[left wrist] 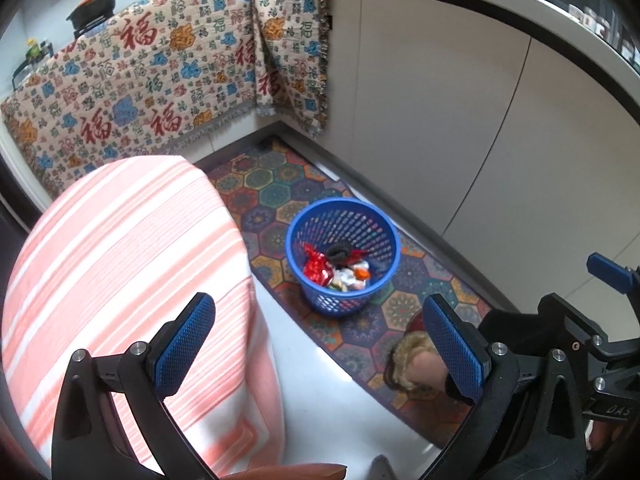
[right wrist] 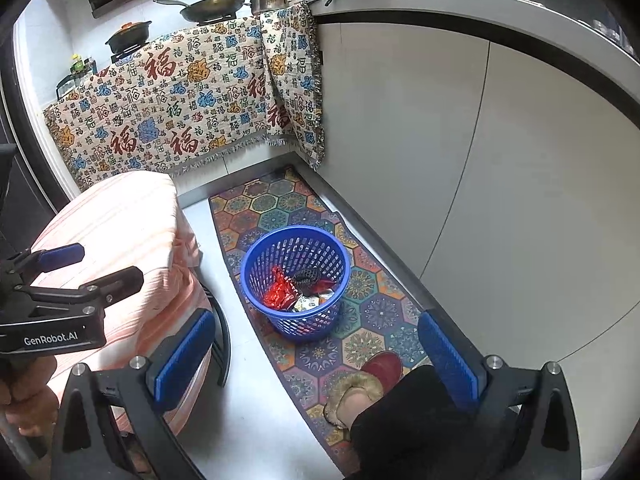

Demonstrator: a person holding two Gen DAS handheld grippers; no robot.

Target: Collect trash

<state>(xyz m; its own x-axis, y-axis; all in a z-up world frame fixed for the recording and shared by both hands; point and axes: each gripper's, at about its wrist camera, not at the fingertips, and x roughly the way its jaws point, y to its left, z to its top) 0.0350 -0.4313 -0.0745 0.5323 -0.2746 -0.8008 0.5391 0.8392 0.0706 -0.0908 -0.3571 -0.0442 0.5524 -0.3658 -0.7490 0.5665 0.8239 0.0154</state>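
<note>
Round blue perforated plastic basket (left wrist: 343, 256) holding crinkled wrappers (left wrist: 318, 270), both grippers' jaws apart

The right gripper (right wrist: 316, 356) frames the lower part of the frame, blue pads spread wide and empty; at centre a blue mesh wastebasket (right wrist: 296, 280) stands on a hexagon-patterned floor mat (right wrist: 320, 356), holding red wrappers (right wrist: 280, 292) and other litter; the left gripper (right wrist: 76, 268) juts in at left, over a pink striped cloth (right wrist: 132, 216); a red slipper (right wrist: 380, 368) sits lower centre.
</note>
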